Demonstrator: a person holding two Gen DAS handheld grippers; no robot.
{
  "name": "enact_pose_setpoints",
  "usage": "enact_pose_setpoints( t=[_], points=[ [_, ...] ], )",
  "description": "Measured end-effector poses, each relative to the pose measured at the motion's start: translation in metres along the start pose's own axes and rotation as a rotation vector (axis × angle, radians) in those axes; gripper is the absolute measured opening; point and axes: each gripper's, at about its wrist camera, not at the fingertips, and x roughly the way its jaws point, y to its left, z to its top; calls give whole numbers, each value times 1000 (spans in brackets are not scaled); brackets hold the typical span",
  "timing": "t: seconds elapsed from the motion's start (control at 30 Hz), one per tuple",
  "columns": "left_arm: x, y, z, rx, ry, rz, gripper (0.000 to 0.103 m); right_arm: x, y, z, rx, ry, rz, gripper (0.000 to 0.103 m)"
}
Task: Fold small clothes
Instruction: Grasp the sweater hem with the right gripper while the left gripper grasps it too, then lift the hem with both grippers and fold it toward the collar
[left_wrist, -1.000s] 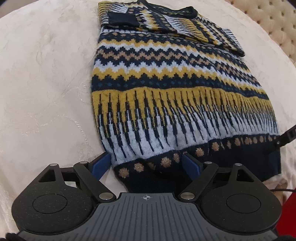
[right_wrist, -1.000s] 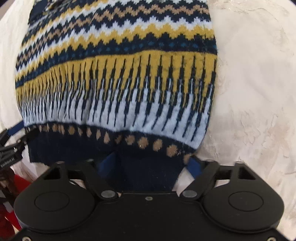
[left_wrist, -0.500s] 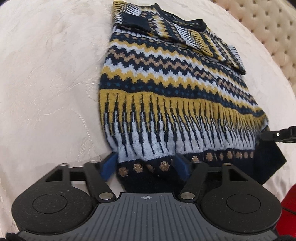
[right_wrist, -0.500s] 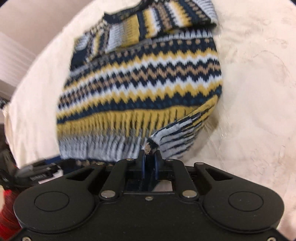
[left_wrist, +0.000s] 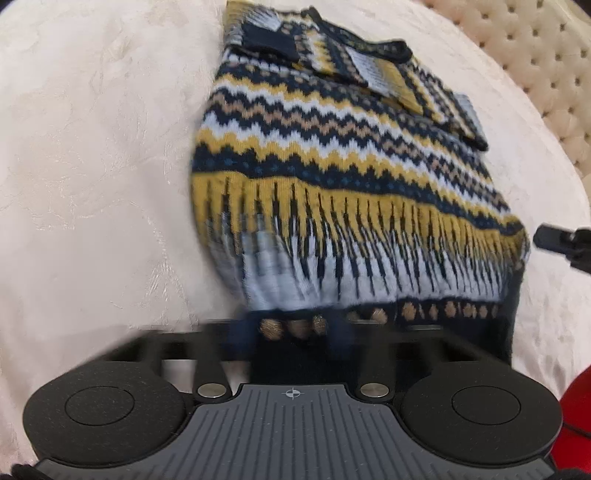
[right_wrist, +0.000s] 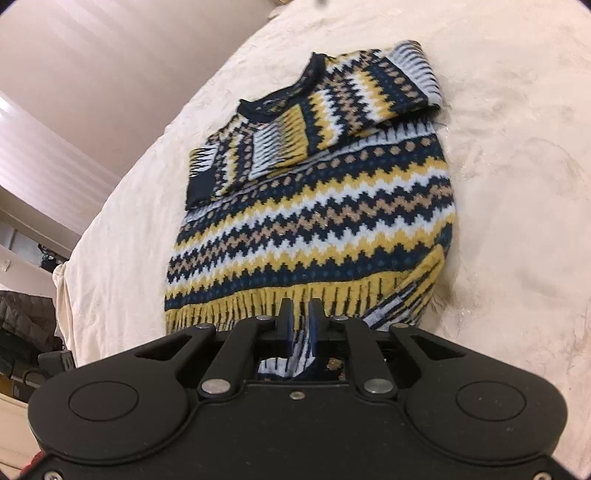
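A navy, yellow and pale-blue patterned sweater (left_wrist: 332, 166) lies flat on the bed with its sleeves folded across the chest (right_wrist: 314, 221). My left gripper (left_wrist: 290, 328) is at the near hem. Its blue fingers are blurred as the jaws close, and the dotted navy band is bunched between them. My right gripper (right_wrist: 300, 317) pinches the hem's right corner, which is raised off the bed. Its jaws are opening slightly, with striped fabric still pressed between the pads. In the left wrist view, the right gripper's black tip (left_wrist: 561, 243) shows at the sweater's right edge.
A cream embossed bedspread (left_wrist: 92, 184) surrounds the sweater on all sides. A tufted beige headboard (left_wrist: 535, 55) runs along the far right. Something red (left_wrist: 576, 398) sits low at the right. Past the bed's left edge are a wall (right_wrist: 110, 55) and a dark quilted item (right_wrist: 26, 321).
The left jaws went from wide open to closed on the hem, gathering it. The right jaws closed on the hem corner and lifted it, and that view tilted up toward the collar.
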Motion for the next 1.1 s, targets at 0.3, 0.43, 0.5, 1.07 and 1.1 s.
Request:
enact_pose_setpoints(
  t=[0.3, 0.43, 0.5, 1.07, 1.1],
  points=[
    [-23, 2, 14, -71, -152, -95, 8, 11, -17, 2, 97, 55, -195, 59],
    [-32, -5, 15, -27, -195, -88, 8, 27, -19, 2, 90, 138, -218, 61],
    [-34, -7, 15, -9, -202, -85, 8, 35, -19, 2, 91, 168, -215, 61],
    [-55, 10, 59, -95, -352, -117, 9, 2, -33, 13, 192, -163, 70, 18],
    [-53, 12, 64, -104, -356, -120, 9, 2, -36, 14, 204, -165, 63, 18]
  ],
)
